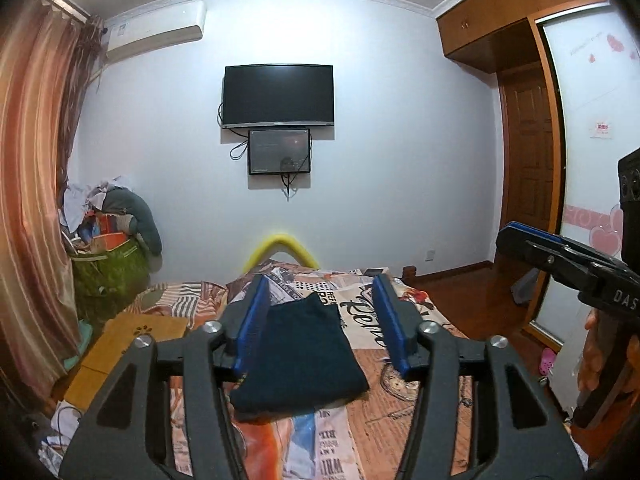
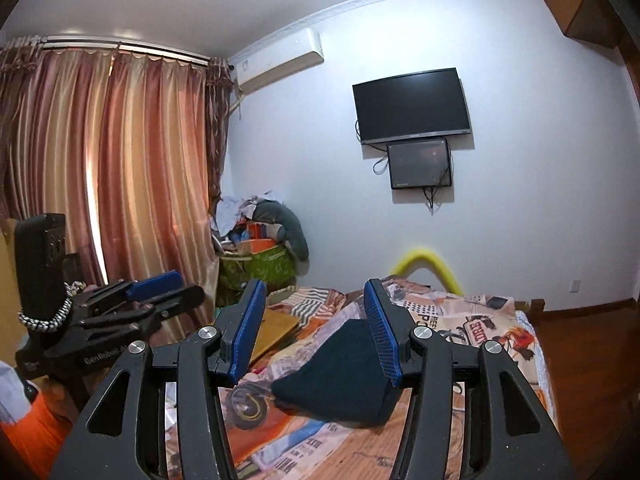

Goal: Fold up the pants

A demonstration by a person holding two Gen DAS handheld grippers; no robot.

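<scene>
My left gripper [image 1: 322, 322] is spread wide, holding nothing, raised above the bed [image 1: 404, 404]; my right gripper [image 2: 314, 330] is likewise wide open and empty, also clear of the fabric. Between the left fingers, further out, lie the pants [image 1: 304, 356]: a compact dark navy bundle, roughly rectangular, several layers thick, with a fairly tidy near edge and no leg or waistband hanging loose. They sit on the printed bedspread [image 2: 460, 320] about mid-bed, nearer its left edge than its right, away from the foot. Judgement: folding looks finished or nearly so. The cloth appears soft, thick and light, not slippery; layers may slide apart if lifted by one corner. Best hold, if any tidying is needed, is at the two near corners, pinching through all layers together.
</scene>
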